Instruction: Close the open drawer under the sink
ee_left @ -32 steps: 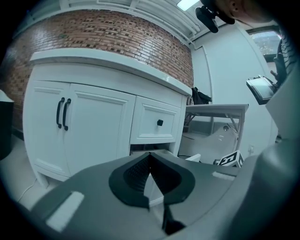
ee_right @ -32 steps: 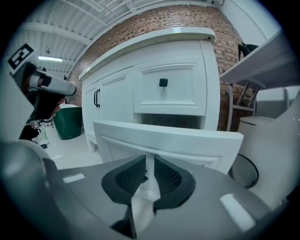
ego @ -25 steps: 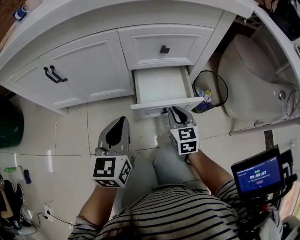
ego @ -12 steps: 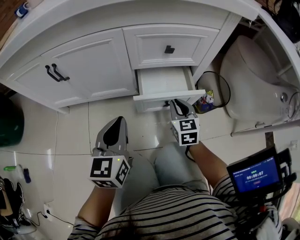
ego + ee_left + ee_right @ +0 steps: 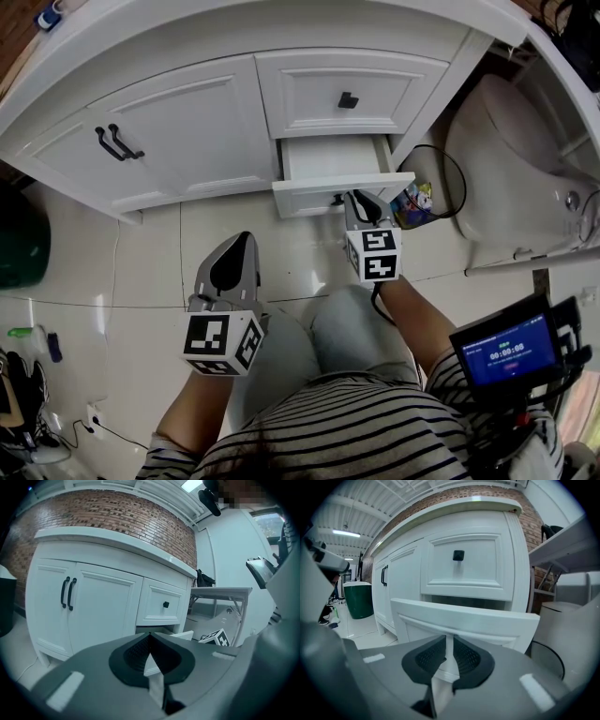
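The white drawer [image 5: 330,195] under the sink stands partly open, with its inside [image 5: 333,159] showing bare. My right gripper [image 5: 360,201] is shut and its tips sit against the drawer's front panel [image 5: 464,616], near the right end. The right gripper's pads [image 5: 465,656] are together with nothing between them. My left gripper [image 5: 244,240] hangs shut over the floor tiles, well short of the cabinet. From the left gripper view, the drawer's corner [image 5: 182,635] peeks out behind its jaws.
A closed upper drawer with a black knob [image 5: 348,99] sits above the open one. Cabinet doors with black handles [image 5: 119,142] are to the left. A wire waste bin [image 5: 433,190] and a toilet [image 5: 516,159] stand to the right, a green bin [image 5: 19,246] at far left.
The drawer has slid further into the cabinet, and my right gripper has moved forward with its front panel. The left gripper has stayed put.
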Demonstrator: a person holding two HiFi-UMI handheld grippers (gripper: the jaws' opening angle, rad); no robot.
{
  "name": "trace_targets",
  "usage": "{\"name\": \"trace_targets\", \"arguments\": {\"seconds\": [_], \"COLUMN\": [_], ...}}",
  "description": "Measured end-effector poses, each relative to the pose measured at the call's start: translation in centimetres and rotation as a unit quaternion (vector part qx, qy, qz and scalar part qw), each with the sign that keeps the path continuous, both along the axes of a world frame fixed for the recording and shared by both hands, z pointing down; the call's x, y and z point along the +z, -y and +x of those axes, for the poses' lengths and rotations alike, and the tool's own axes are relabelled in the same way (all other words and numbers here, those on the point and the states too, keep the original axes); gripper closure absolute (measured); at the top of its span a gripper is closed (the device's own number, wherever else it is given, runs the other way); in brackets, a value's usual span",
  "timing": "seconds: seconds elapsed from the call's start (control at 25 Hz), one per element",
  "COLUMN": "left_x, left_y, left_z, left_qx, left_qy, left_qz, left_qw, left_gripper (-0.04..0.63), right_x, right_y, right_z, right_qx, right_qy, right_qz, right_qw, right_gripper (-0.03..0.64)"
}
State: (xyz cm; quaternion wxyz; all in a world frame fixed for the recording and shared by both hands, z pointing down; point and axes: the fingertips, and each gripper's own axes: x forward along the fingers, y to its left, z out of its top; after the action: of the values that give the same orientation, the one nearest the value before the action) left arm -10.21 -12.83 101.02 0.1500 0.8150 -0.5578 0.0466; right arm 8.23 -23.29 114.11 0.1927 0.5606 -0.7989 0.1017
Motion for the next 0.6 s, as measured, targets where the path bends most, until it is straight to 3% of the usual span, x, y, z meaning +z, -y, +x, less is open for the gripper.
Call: {"name": "trace_targets", "arguments": {"seconds": [0.6], "left_x": [1.0], "left_y": [0.6], "left_z": [0.2], "left_qx": [0.008], "left_qy": [0.006], "left_qz": [-0.012], "left_qw": [0.9999], "left_gripper": [0.580], "right_x": [0.2], "right_y": [2.6], "right_z": [-0.1], "right_qx": [0.002], "right_qy": [-0.012], "right_qz": [0.012], "right_qw": [1.000], "right_gripper": [0.566]}}
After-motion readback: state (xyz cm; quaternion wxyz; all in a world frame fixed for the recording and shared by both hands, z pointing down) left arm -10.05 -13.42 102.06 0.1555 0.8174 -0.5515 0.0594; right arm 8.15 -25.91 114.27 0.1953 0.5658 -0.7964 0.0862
